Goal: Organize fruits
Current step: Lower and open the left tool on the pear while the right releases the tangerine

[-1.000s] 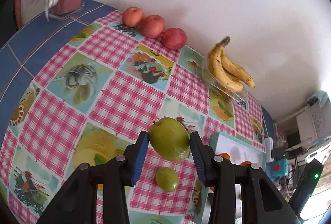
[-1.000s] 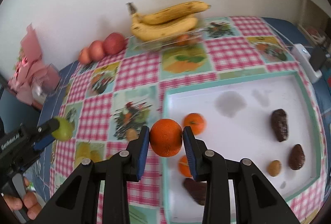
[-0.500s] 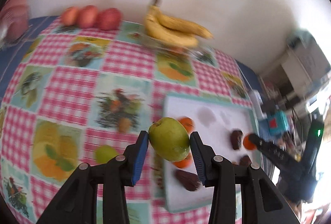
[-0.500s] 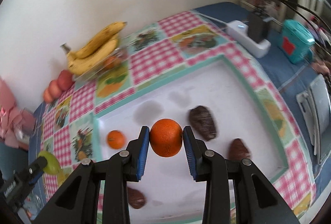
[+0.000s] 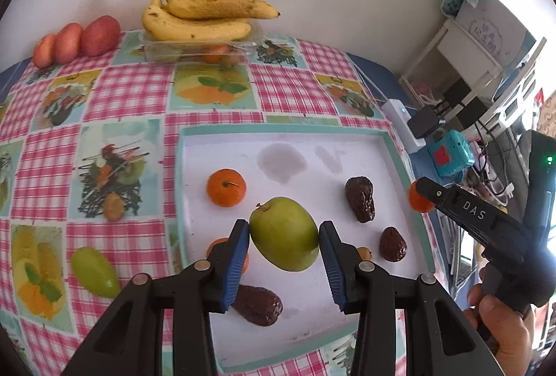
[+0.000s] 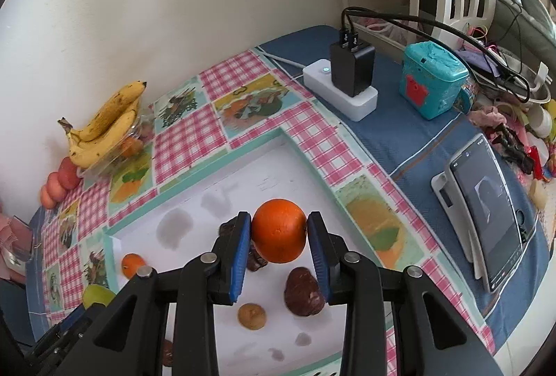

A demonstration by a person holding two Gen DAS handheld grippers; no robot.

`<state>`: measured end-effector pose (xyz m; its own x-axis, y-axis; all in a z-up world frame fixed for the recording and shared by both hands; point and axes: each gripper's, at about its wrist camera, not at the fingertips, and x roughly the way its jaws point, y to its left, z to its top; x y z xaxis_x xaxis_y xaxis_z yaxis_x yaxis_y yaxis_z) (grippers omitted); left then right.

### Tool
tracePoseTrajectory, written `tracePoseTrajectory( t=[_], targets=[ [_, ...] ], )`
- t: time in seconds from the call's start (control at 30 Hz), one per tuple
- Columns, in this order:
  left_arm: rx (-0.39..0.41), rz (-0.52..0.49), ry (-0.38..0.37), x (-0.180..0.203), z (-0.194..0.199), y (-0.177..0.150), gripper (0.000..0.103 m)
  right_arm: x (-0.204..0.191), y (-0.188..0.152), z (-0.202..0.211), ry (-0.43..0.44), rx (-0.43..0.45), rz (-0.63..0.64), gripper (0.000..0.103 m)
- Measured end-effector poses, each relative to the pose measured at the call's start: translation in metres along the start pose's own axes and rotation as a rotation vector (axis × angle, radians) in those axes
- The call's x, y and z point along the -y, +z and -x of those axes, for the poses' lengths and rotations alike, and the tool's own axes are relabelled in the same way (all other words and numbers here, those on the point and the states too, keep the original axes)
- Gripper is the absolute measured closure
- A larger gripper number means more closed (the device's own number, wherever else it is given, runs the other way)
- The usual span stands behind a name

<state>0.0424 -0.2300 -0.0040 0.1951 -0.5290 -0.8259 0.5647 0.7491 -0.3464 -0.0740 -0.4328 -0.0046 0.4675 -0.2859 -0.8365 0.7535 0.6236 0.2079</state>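
Note:
My left gripper (image 5: 284, 238) is shut on a green apple (image 5: 281, 231) and hangs over the white tray (image 5: 285, 130) with the teal rim. On the tray lie a tangerine (image 5: 226, 187) and several dark dates (image 5: 360, 198). My right gripper (image 6: 279, 238) is shut on an orange (image 6: 279, 233) above the tray's (image 6: 250, 150) right part, over a date (image 6: 304, 291) and a small brown fruit (image 6: 252, 316). In the left wrist view the right gripper (image 5: 422, 198) shows at the tray's right edge, held by a hand (image 5: 504, 334).
A small green fruit (image 5: 93, 271) lies on the checked cloth left of the tray. Bananas (image 5: 205, 18) on a clear box and red apples (image 5: 76, 39) line the wall. A power strip (image 6: 340, 91), teal box (image 6: 432, 79) and phone (image 6: 486, 212) stand right of the tray.
Both grippers have swung to the right with their fruit, from over the checked cloth to over the tray. The right one now sits near the tray's right side. Both grips are unchanged.

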Motion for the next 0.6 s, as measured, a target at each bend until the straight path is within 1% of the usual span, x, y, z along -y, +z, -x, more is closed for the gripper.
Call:
tracePoseTrajectory(
  t=[0.33, 0.43, 0.6],
  targets=[
    [-0.042, -0.016, 0.013, -0.003, -0.036, -0.006, 0.059, 0.008, -0.011, -0.044, -0.021, -0.081, -0.009, 0.068],
    [-0.056, -0.02, 0.018, -0.002, -0.043, -0.008, 0.059, 0.01, -0.013, -0.051, -0.033, -0.095, -0.008, 0.068],
    [-0.072, -0.036, 0.023, 0.001, -0.049, -0.01, 0.059, 0.01, -0.013, -0.052, -0.042, -0.092, -0.002, 0.068]
  ],
)
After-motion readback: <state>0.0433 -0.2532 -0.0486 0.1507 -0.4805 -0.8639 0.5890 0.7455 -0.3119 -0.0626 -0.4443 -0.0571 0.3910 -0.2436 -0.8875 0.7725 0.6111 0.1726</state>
